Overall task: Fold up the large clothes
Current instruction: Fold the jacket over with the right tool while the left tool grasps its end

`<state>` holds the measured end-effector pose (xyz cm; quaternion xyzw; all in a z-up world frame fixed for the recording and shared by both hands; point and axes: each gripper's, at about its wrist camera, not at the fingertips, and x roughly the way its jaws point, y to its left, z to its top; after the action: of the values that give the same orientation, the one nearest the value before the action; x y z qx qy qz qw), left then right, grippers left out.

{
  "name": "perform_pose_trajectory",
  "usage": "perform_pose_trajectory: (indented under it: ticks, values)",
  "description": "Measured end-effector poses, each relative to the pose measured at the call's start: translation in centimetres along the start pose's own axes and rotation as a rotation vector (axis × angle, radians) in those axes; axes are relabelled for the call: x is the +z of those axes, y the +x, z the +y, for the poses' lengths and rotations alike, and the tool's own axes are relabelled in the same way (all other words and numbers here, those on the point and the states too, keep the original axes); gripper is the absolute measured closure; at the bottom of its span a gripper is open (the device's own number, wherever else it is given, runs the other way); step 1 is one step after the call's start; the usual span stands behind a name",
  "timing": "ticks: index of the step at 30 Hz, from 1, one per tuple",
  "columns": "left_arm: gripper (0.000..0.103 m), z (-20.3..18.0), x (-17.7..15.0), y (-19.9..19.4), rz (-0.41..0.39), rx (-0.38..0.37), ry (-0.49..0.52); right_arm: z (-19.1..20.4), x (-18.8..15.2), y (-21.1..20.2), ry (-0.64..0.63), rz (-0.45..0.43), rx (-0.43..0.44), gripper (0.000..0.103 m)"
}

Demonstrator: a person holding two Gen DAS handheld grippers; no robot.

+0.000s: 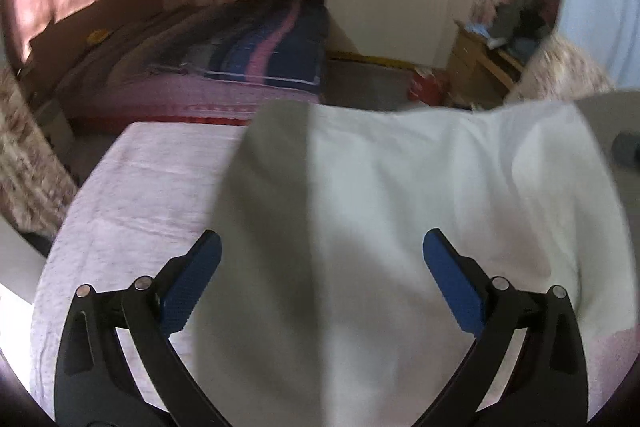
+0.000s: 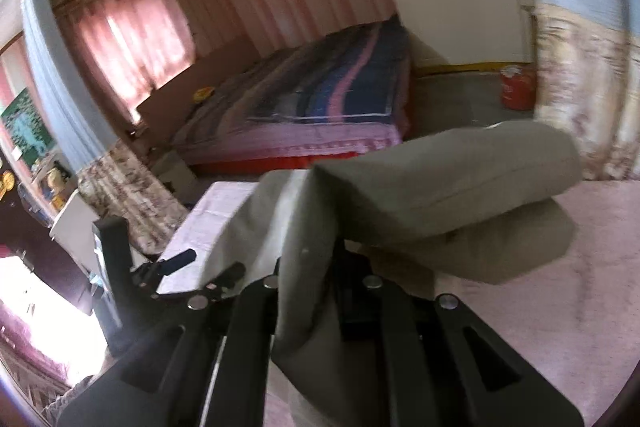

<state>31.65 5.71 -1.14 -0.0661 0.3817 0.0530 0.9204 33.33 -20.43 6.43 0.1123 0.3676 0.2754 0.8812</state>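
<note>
Now left tool (image 1: 322,255) gapes wide, gripping nothing, above the pale garment (image 1: 400,211) spread over the pink-covered bed (image 1: 132,187) toward its far right corner. Right tool (image 2: 316,267) is clamped on a lifted fold of it.

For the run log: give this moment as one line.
left gripper: open, over cloth | right gripper: shut on cloth, fold lifted | surface: pink sheet | step: folding under way
</note>
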Motion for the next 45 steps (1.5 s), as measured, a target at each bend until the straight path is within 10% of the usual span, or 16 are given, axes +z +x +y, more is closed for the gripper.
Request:
perform_pose_trajectory:
  ticks: [12,16,20,26,34,40,42,45]
  values:
    - [0.003,14.2,-2.4,-2.9,-0.008,0.082,-0.156,13.0,-6.2,15.7,-0.222,0.228,-0.011,0.093]
    - [0.003,15.7,-3.7,-3.1,0.002,0.081,-0.161,14.9,-8.4,17.8,-0.301,0.241,-0.061,0.073]
    - [0.003,15.5,-4.3,-3.5,0.002,0.081,-0.146,16.2,-7.7,15.0,-0.289,0.177,0.005,0.034]
    - [0.003,13.0,-4.1,-5.8,-0.035,0.042,-0.116,14.7,-5.2,4.4,-0.206,-0.060,0.035,0.010]
    - [0.003,5.1,-4.5,-8.6,-0.071,-0.070,-0.005,6.5,-5.7,-1.2,-0.130,-0.100,-0.159,0.008]
    - [0.003,1.2,-7.3,-5.7,-0.054,0.138,0.144,1.5,-7.4,-4.2,-0.080,-0.095,-0.199,0.008]
    - [0.012,2.1,-8.1,-4.3,-0.029,0.106,0.109,1.1,-8.7,-4.0,-0.093,-0.092,-0.203,0.008]
    - [0.065,3.4,-9.1,-3.0,-0.007,0.000,0.052,1.2,-9.4,-3.9,-0.104,-0.111,-0.209,0.008]
